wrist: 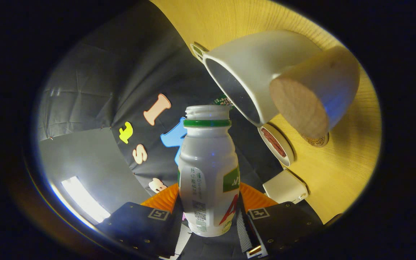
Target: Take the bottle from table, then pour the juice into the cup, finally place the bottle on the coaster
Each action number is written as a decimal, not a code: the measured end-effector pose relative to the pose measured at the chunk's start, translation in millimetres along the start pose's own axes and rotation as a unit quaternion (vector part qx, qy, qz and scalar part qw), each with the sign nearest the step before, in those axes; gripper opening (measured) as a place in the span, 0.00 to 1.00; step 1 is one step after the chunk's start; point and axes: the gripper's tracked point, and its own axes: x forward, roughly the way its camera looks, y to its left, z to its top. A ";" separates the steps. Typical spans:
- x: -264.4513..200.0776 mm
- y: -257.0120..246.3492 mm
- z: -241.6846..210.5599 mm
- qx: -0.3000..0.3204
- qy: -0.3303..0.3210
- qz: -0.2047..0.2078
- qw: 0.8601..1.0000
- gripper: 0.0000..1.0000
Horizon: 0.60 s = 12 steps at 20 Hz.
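The hand-held gripper (209, 220) is closed around the lower body of the bottle (208, 173), a finger pressing on each side; the bottle sits between the fingers, cap off, its open mouth pointing away from them toward the rim of the cup (265, 68); the whole scene is rolled over, so the bottle is evidently tilted toward the cup, with its mouth near the rim but not over the opening yet; this looks like the start of the pour. To do it well, bring the mouth above the cup's opening before tipping further; tilt slowly so the juice falls inside rather than down the cup's outer wall; hold the squeeze steady, since the smooth plastic could slip as the bottle rotates. The cup stands on the wooden desk (337, 169); just beside it lies a small round coaster (277, 143), which I take to be the bottle's final spot.
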 end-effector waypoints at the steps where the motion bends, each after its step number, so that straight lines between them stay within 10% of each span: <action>1: -1.2 0.7 0.9 0.003 -0.002 -0.001 1.000 0.65; 12: -1.6 3.2 -4.8 -0.049 0.012 0.002 0.999 0.65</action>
